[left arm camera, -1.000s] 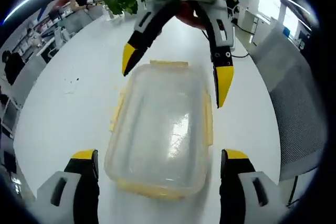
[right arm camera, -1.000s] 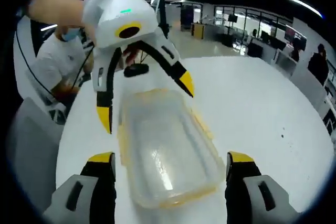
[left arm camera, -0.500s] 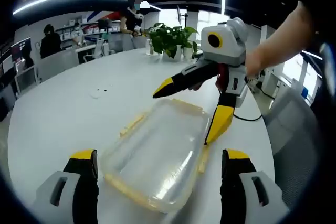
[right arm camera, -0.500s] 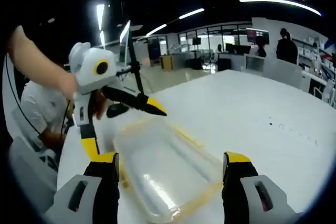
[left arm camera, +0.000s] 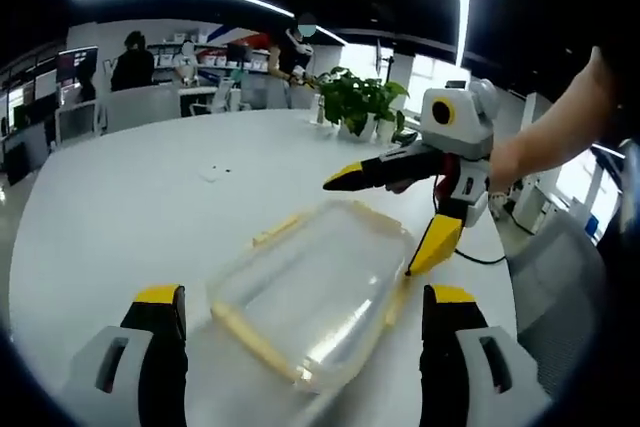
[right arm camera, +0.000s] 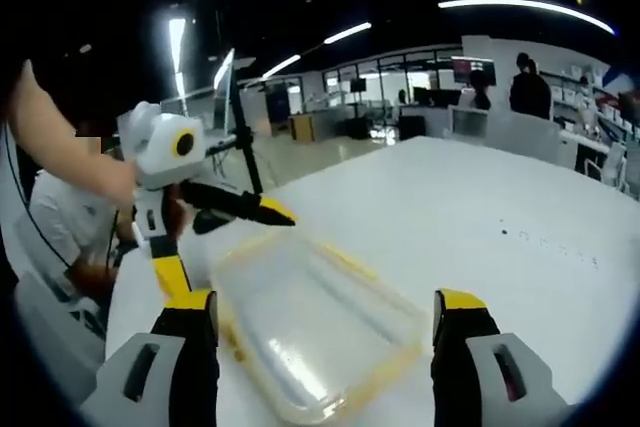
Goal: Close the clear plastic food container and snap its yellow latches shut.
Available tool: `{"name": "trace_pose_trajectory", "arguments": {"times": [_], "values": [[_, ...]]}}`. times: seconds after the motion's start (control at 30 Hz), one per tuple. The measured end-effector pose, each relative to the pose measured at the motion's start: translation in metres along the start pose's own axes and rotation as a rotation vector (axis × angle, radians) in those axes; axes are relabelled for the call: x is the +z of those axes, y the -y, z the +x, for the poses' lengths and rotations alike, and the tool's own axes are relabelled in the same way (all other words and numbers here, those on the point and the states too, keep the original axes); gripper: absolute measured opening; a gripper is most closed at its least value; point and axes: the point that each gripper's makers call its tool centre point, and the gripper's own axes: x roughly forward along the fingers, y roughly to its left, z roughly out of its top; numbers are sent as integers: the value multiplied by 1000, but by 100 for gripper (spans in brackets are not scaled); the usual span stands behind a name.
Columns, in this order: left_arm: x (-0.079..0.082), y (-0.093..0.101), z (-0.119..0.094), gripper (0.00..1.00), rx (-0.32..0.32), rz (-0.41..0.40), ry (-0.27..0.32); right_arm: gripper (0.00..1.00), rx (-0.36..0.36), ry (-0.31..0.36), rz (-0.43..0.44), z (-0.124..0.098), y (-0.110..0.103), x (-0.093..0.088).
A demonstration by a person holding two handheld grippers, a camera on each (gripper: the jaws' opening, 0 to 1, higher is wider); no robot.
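In the left gripper view the left gripper (left arm camera: 305, 347) has its jaws wide apart, gripping nothing, either side of the container (left arm camera: 315, 292), which lies near the table (left arm camera: 130, 217) edge. Its lid is on; yellow latches (left arm camera: 275, 230) jut out flat and look unsnapped, so latching remains. Beyond, the right gripper (left arm camera: 385, 217) hangs spread over the far end. Through clear plastic, the lid's seating is hard to judge. A plant (left arm camera: 365, 102) stands behind.

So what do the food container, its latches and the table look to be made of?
Container: clear glossy plastic, apparently; the table shows through and highlights streak the lid. Latches: opaque yellow plastic, seemingly matte. Table: smooth white top, likely laminate; the core can't be told.
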Motion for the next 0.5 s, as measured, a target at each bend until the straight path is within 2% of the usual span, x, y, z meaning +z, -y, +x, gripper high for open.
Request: {"name": "trace_pose_trajectory", "arguments": {"times": [0.3,0.5], "values": [[2,2,-11,99,22,-38,40,88,-55,66,67,-18,5,10],[1,4,-18,99,44,-62,65,87,-66,54,62,-25,-1,4]]}}
